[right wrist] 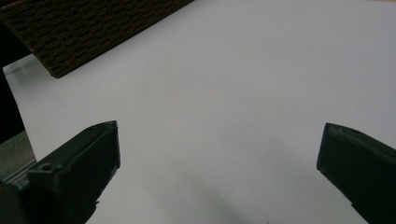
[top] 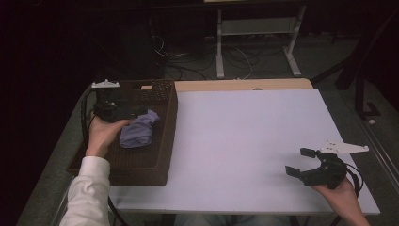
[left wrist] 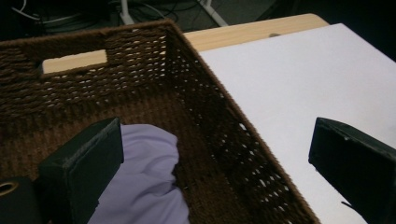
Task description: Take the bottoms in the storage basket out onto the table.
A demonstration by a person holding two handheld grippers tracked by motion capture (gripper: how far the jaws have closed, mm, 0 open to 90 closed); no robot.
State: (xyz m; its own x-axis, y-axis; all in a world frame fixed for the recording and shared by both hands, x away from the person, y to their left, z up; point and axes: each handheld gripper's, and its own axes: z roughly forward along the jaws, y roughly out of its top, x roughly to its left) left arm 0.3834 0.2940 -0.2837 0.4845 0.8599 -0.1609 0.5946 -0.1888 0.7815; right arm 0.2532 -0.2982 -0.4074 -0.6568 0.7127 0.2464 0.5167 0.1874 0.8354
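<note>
Your left tongs (top: 134, 112) are spread wide over the purple cloth (top: 137, 132) in the basket (top: 162, 160). Lower them, then pinch the middle. Your right tongs (top: 301, 162) wait, spread.

The wicker basket (top: 162, 160) sits on the left part of the table (top: 244, 141). A bundled cloth (top: 137, 132) lies inside the basket. The left gripper (top: 134, 112) is above the basket, just beside the cloth. The right gripper (top: 299, 162) is over the table's near right corner, well apart from the basket.
</note>
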